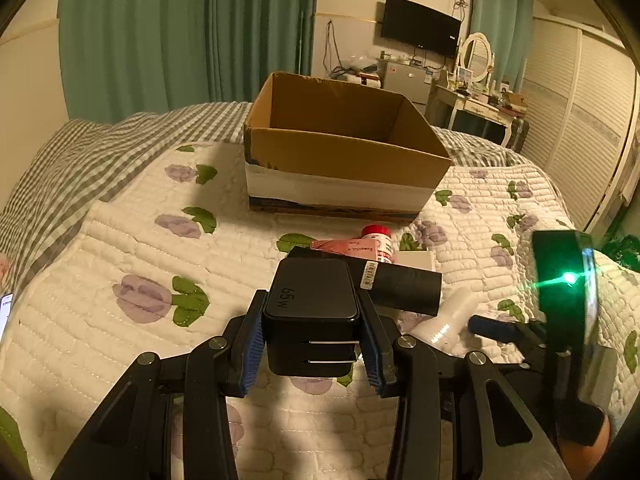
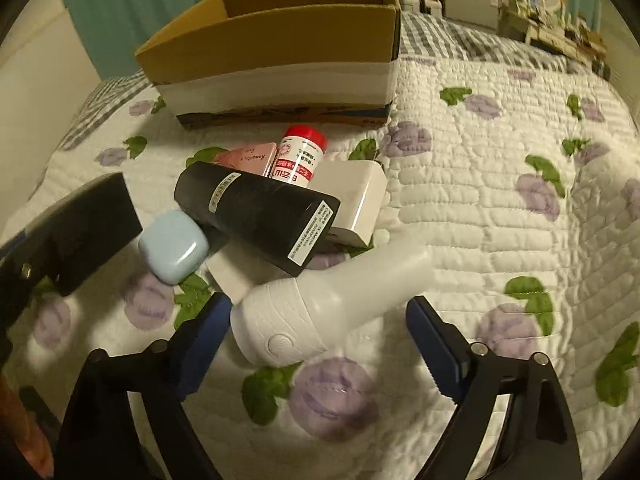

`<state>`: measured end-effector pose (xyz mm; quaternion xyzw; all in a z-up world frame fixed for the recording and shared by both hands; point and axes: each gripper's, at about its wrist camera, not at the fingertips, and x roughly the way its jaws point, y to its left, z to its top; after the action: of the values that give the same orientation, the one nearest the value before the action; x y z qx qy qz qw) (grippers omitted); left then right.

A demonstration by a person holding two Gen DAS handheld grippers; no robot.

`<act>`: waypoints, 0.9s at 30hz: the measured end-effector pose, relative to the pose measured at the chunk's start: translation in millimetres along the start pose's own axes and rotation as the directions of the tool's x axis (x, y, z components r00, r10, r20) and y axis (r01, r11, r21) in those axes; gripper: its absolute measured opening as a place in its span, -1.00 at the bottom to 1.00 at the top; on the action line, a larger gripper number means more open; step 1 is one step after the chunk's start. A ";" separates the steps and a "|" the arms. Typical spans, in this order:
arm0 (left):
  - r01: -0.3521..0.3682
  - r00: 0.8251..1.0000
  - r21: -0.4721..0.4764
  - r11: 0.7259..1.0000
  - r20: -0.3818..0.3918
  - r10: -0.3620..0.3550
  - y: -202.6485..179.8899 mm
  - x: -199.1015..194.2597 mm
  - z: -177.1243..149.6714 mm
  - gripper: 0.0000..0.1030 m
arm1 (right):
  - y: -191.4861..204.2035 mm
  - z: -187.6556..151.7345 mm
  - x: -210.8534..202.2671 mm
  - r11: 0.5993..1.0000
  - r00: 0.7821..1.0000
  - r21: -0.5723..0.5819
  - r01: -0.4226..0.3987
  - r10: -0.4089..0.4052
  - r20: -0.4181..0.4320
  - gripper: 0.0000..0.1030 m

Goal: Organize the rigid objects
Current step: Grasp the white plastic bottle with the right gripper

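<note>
In the left wrist view my left gripper (image 1: 313, 332) is shut on a black 65W charger (image 1: 312, 296), held above the quilt. Beyond it stands an open cardboard box (image 1: 340, 152). In the right wrist view my right gripper (image 2: 320, 322) is open, its blue pads on either side of a white handheld device (image 2: 316, 312) lying on the quilt. Behind the device lies a pile: a black tube (image 2: 260, 216), a light blue case (image 2: 174, 248), a white charger block (image 2: 356, 200), a red-capped bottle (image 2: 300, 156) and a pink box (image 2: 248, 158). The held black charger (image 2: 92, 224) shows at the left.
Everything lies on a flower-patterned quilt (image 2: 480, 184) over a grey checked blanket (image 1: 80, 152). The cardboard box (image 2: 280, 40) sits just behind the pile. A phone (image 1: 6, 312) lies at the left edge. Green curtains, a TV and a dresser stand beyond the bed.
</note>
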<state>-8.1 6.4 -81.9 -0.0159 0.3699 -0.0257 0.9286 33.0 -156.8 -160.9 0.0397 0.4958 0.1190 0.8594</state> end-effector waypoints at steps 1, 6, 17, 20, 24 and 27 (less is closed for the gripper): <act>0.001 1.000 0.000 1.000 0.000 -0.001 0.0 -0.3 -0.3 -0.18 | -1.0 1.3 2.2 1.000 1.000 0.007 -0.003 0.003 -0.004 0.68; -0.001 1.000 0.000 1.000 -0.008 0.001 -1.1 1.3 -1.8 -0.18 | -10.6 6.7 22.1 0.998 0.999 0.061 -0.025 0.027 -0.034 0.59; 0.036 0.999 -0.007 0.999 0.041 -0.036 -2.9 -11.6 2.2 -0.18 | -21.8 -5.1 -33.4 0.999 0.996 -0.032 -0.016 0.019 0.091 0.01; 0.038 0.998 -0.020 0.999 0.046 -0.038 -2.6 -19.3 8.3 -0.18 | -22.8 1.4 -47.9 0.999 0.991 -0.047 -0.019 0.025 0.130 0.01; 0.053 0.997 -0.046 0.998 0.055 -0.050 0.5 -30.6 21.5 -0.18 | -24.3 17.7 -73.5 0.997 0.980 -0.074 -0.034 0.048 0.192 0.01; 0.063 0.996 -0.042 0.997 0.071 -0.060 -1.0 -38.0 38.7 -0.18 | -23.8 47.2 -93.2 0.992 0.967 -0.120 -0.044 0.072 0.242 0.01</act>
<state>-9.0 8.0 -27.7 -0.0488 0.3369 -0.0457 0.9392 32.8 -200.3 -62.9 0.0197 0.3763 0.1664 0.9112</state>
